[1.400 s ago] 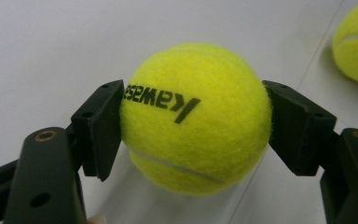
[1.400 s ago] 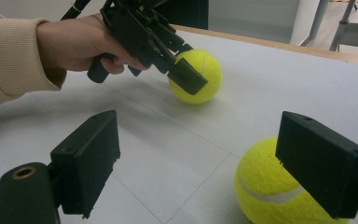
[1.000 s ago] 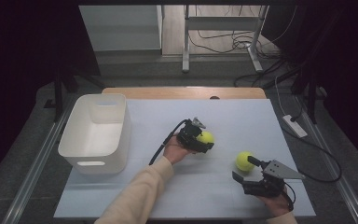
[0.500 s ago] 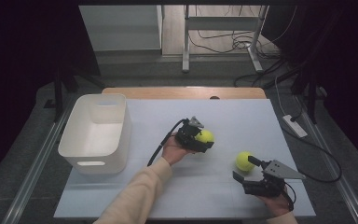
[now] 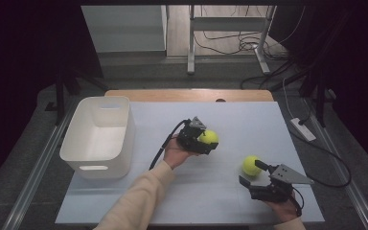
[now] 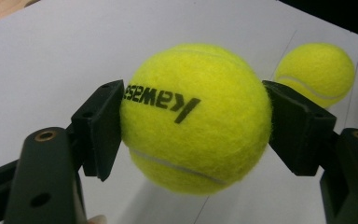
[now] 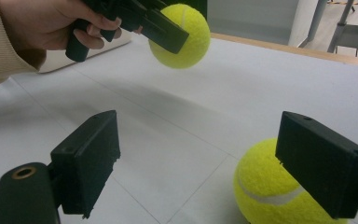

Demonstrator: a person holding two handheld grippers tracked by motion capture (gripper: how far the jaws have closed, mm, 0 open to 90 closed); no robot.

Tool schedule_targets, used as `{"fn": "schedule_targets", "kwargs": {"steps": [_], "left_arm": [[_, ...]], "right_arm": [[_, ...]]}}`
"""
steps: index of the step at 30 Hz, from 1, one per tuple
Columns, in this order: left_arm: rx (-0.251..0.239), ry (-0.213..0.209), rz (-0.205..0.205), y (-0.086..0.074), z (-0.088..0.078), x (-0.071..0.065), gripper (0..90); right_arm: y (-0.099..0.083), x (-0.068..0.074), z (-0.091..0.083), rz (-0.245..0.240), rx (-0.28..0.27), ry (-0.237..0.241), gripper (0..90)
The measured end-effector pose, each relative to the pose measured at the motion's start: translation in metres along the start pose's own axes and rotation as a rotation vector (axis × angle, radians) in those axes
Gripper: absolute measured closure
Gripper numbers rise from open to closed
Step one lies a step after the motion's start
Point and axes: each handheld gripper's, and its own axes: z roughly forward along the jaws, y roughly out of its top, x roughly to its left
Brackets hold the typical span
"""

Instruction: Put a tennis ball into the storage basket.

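Observation:
A yellow tennis ball [image 6: 196,116] is clamped between the black jaws of my left gripper [image 5: 210,142] and held a little above the white table top [image 5: 249,120], near its middle. A second yellow tennis ball [image 5: 250,164] rests on the table to the right. My right gripper [image 5: 251,173] stands open just in front of it. In the right gripper view that ball [image 7: 265,196] lies by the right jaw, partly behind it, with the pads apart from each other. Farther off in the same view are the held ball [image 7: 184,37] and a hand on the left gripper.
A white plastic bin [image 5: 124,139] stands on the left side of the table. A black cable trails from the left gripper toward the near edge. Behind the table, metal stand legs and loose cables lie on the floor.
The left gripper and its ball have shifted only slightly. The right gripper and the second ball have kept still.

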Motion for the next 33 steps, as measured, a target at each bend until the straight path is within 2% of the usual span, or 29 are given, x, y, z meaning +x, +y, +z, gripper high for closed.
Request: {"fn": "schedule_targets", "kwargs": {"steps": [9,14,19,22,33], "left_arm": [[-0.023,0.008,0.012,0.002,-0.01,-0.001,26.4],[-0.052,0.009,0.003,0.004,-0.018,-0.001,26.4],[-0.101,0.003,-0.016,0.008,-0.028,0.001,26.4],[-0.113,0.0,-0.025,0.009,-0.031,0.002,26.4],[-0.136,0.015,-0.019,0.01,-0.044,0.004,26.4]], "right_arm": [[0.0,0.0,-0.001,0.002,-0.003,-0.003,13.4],[0.0,0.0,0.0,0.0,-0.001,-0.003,13.4],[0.0,0.0,0.0,0.0,0.001,-0.003,13.5],[0.0,0.0,0.0,0.001,0.001,-0.004,13.5],[0.0,0.0,0.0,-0.002,0.003,-0.005,13.5]]}}
